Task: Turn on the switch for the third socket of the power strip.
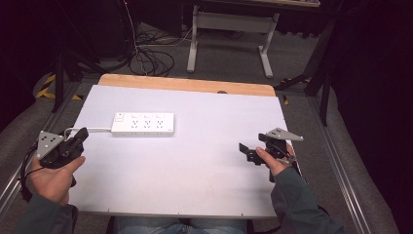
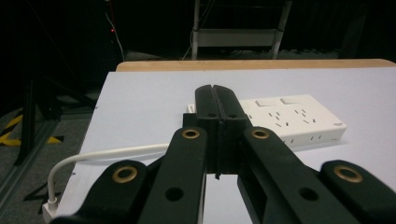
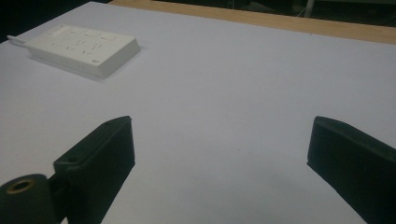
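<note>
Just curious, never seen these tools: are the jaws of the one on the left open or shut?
Shut. The left gripper has its two black jaws pressed flat together with nothing between them.

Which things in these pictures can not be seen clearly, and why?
- Power strip switch markings: too small in the high view.
- Its left end: hidden behind the shut left gripper in the left gripper view.
- Its white cable: far end cut off by the bottom edge there.
- Right gripper in the high view: partly covered by the hand.
</note>
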### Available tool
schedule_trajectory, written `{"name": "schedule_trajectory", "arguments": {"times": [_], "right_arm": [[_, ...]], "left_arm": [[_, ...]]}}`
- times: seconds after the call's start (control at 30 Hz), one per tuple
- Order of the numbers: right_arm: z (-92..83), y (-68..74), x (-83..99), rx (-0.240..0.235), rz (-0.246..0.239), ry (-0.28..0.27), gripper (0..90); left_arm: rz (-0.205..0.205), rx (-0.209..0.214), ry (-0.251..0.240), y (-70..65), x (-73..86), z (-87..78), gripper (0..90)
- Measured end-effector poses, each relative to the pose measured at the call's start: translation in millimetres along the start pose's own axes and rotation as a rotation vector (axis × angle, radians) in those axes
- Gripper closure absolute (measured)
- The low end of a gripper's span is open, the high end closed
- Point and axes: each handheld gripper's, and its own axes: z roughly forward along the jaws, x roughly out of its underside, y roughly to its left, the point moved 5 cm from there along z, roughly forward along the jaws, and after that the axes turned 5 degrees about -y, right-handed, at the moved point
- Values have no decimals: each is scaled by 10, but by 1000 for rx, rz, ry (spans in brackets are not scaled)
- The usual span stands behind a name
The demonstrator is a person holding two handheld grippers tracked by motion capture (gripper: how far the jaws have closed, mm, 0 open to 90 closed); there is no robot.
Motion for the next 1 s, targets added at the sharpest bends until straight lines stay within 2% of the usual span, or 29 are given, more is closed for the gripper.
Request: {"name": "schedule_trajectory", "arguments": {"times": [0.1, 0.2, 0.27, 0.37, 0.57, 0.8, 1.0], "right_arm": [[-4, 2, -3, -1, 2, -2, 80], [-8, -1, -3, -2, -1, -2, 81], [2, 7, 1, -6, -4, 1, 82], [1, 17, 4, -10, -7, 5, 83], [-13, 13, 1, -9, -4, 1, 83], [-11, 14, 5, -11, -5, 2, 83], [-8, 31, 9, -20, -5, 2, 83]], "left_arm": [[8, 5, 0, -7, -9, 22, 899], [-14, -9, -26, 2, -43, 73, 899], [-12, -6, -31, -6, -53, 94, 899], [21, 0, -35, -63, -79, 153, 899], [49, -12, -38, -70, -114, 213, 899], [80, 15, -23, -151, -141, 321, 899], [84, 41, 10, -255, -161, 460, 899]]}}
